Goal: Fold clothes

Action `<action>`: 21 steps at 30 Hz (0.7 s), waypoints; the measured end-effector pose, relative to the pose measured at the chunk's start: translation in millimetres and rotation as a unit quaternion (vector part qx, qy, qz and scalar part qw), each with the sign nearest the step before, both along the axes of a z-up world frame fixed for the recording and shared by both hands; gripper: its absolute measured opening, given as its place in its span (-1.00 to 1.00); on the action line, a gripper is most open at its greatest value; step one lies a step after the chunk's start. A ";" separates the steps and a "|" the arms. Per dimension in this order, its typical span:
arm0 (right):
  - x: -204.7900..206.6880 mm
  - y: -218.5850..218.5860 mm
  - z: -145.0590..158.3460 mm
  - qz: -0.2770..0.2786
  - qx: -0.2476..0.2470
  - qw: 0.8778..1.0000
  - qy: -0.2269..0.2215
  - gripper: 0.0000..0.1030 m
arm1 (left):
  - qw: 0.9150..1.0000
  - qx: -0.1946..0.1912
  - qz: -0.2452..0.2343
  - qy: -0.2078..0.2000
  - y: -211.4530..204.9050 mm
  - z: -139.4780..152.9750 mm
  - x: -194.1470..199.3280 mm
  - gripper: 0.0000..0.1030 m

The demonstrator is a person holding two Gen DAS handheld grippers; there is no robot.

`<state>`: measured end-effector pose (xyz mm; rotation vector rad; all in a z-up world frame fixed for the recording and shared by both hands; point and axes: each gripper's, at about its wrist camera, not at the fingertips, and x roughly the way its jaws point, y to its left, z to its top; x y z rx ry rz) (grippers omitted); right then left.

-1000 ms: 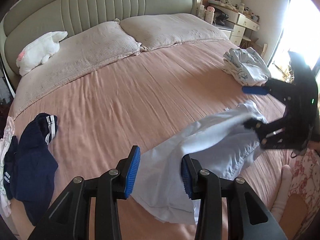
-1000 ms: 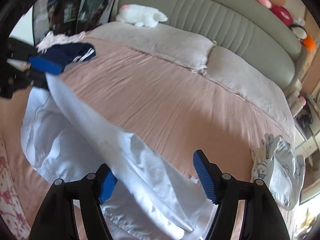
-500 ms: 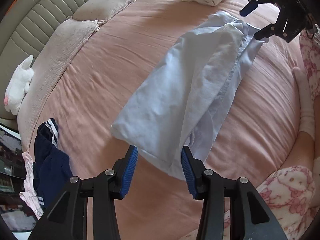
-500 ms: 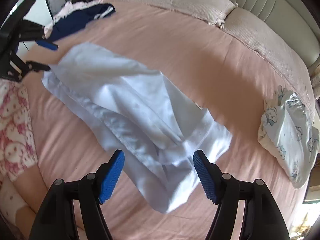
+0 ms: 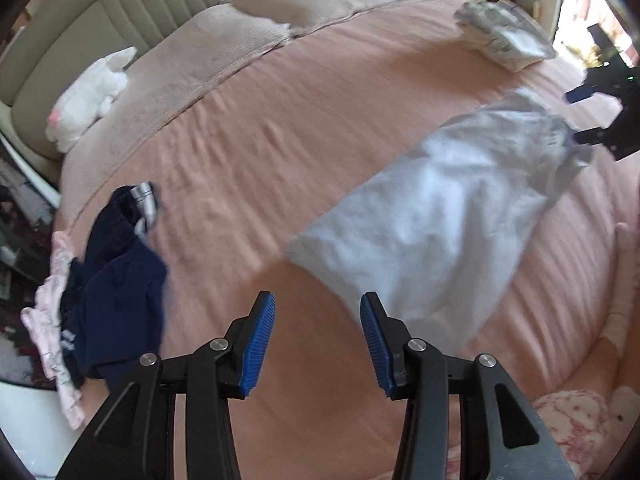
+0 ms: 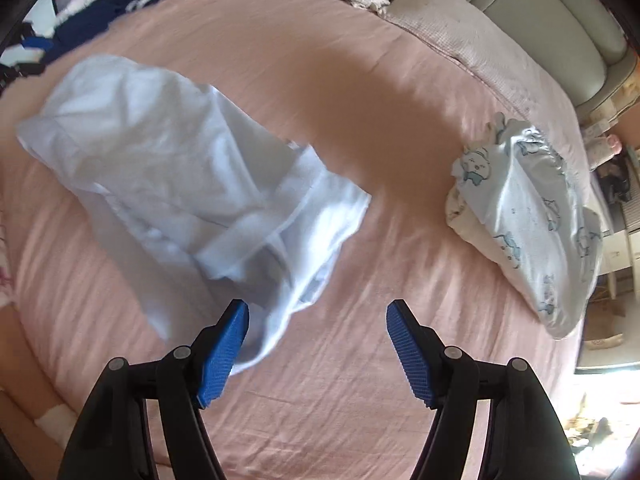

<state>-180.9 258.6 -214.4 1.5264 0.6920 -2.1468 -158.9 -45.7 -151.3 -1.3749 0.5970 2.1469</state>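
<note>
A pale blue garment (image 5: 436,216) (image 6: 180,168) lies loosely folded lengthwise on the pink bed sheet (image 5: 280,128). My left gripper (image 5: 318,338) is open above bare sheet, just left of the garment's near end, with nothing between its blue pads. My right gripper (image 6: 318,350) is open too, beside the garment's crumpled other end; its left pad (image 6: 222,354) overlaps the cloth's edge in the picture, not gripping it. In the left wrist view the right gripper (image 5: 588,114) shows at the far right by the garment's end.
A folded cartoon-print garment (image 6: 528,216) (image 5: 500,36) lies to the right. A navy garment (image 5: 112,280) and a pink one (image 5: 52,304) are heaped at the left edge. Pillows (image 5: 320,4) and a white plush toy (image 5: 88,96) sit by the headboard. A person's pyjama-clad leg (image 5: 568,420) is near.
Both grippers let the pale blue garment drop flat onto the bed and drew off its ends. The left one shifted left onto bare sheet, the right one toward the right.
</note>
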 end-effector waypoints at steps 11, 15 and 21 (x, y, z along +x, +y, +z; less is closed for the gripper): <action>15.8 -41.5 -32.7 0.082 0.133 0.986 0.064 0.48 | 0.987 -0.095 -0.128 0.008 88.6 -54.5 12.6 -0.13; 11.1 -19.5 -0.4 0.039 0.030 0.997 0.053 0.49 | 0.999 -0.002 -0.044 0.031 68.1 -28.4 -10.8 -0.13; -6.6 -12.5 29.4 -0.013 -0.067 0.997 0.039 0.50 | 0.998 0.033 0.023 0.050 60.1 -15.1 -33.0 -0.13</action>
